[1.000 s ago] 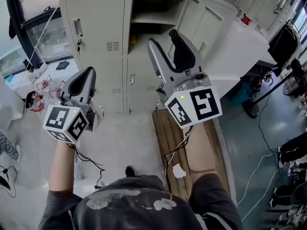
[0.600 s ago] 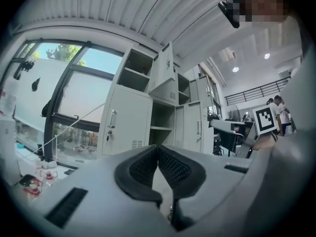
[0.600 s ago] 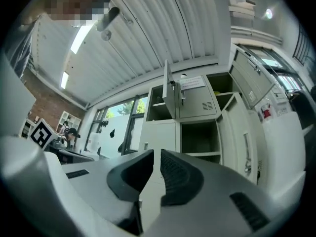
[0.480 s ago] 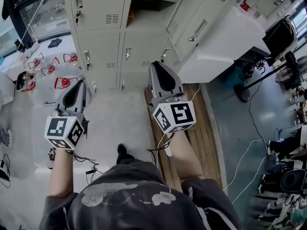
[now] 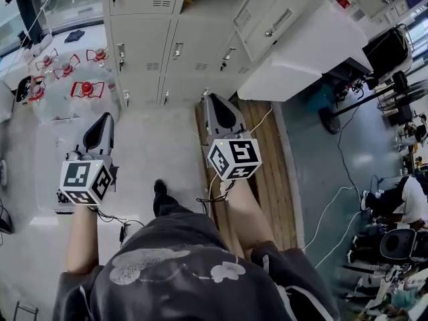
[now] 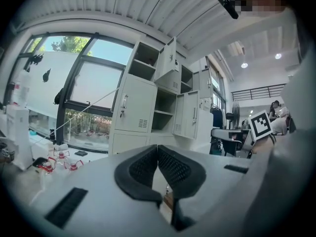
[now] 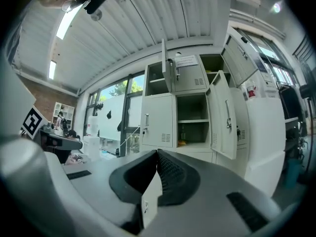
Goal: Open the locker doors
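The grey locker bank (image 5: 144, 42) stands ahead of me. Its lower doors (image 5: 194, 49) are closed, and an upper-right door (image 5: 274, 19) swings out. The right gripper view shows one closed door (image 7: 158, 120), an open compartment (image 7: 192, 117) beside it, and swung-out doors (image 7: 222, 117). My left gripper (image 5: 105, 117) is held low and well short of the lockers, its pads meeting with nothing between them (image 6: 157, 148). My right gripper (image 5: 208, 99) also hangs clear of the doors. Its jaws have just closed and stand shut and empty (image 7: 157, 153).
A wooden pallet (image 5: 267, 152) lies on the floor under my right arm. Red-capped bottles (image 5: 83, 89) stand by the window at left. A white cabinet (image 5: 314, 52) sits right of the lockers, with cables and a fan beyond. My shoe (image 5: 159, 192) is below.
Both grippers have dropped and come back from the lockers. The right jaws, open a second ago, have closed on nothing. The view now takes in the lower locker rows and more floor.
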A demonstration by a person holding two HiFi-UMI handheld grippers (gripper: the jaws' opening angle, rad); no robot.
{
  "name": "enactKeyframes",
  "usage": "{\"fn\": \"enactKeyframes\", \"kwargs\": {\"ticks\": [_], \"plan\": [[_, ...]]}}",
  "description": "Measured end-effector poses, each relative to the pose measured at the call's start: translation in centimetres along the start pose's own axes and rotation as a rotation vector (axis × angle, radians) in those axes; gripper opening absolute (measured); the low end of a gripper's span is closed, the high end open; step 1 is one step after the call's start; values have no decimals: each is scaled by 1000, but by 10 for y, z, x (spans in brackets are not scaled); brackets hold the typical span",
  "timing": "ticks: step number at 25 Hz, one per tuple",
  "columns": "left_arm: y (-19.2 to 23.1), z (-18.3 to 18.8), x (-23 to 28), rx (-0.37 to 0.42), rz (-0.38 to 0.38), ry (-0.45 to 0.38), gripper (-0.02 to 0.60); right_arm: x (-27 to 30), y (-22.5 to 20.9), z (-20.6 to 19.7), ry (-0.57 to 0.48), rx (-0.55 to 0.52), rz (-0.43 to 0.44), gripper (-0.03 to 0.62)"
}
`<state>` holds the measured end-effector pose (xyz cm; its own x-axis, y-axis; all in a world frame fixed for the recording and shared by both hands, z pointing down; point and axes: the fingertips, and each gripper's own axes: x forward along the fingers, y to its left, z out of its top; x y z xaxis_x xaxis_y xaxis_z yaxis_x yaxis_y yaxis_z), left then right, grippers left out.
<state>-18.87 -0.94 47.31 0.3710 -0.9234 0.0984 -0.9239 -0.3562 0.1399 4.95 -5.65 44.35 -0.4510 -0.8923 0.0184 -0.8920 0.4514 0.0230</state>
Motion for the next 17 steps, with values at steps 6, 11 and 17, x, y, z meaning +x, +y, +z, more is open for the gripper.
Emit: {"fn": "enactKeyframes", "kwargs": {"ticks": [6,11,17], "plan": [[-7,-18,-32,-16,26,17,9,-24,18,-18,36,5,1,29],[-12,-28,-58,-21,40,33,9,-43,25,-25,41,22,1,29],[-21,-30,-71,-22,45,37,9,-59,28,-32,55,32,2,29]]}}
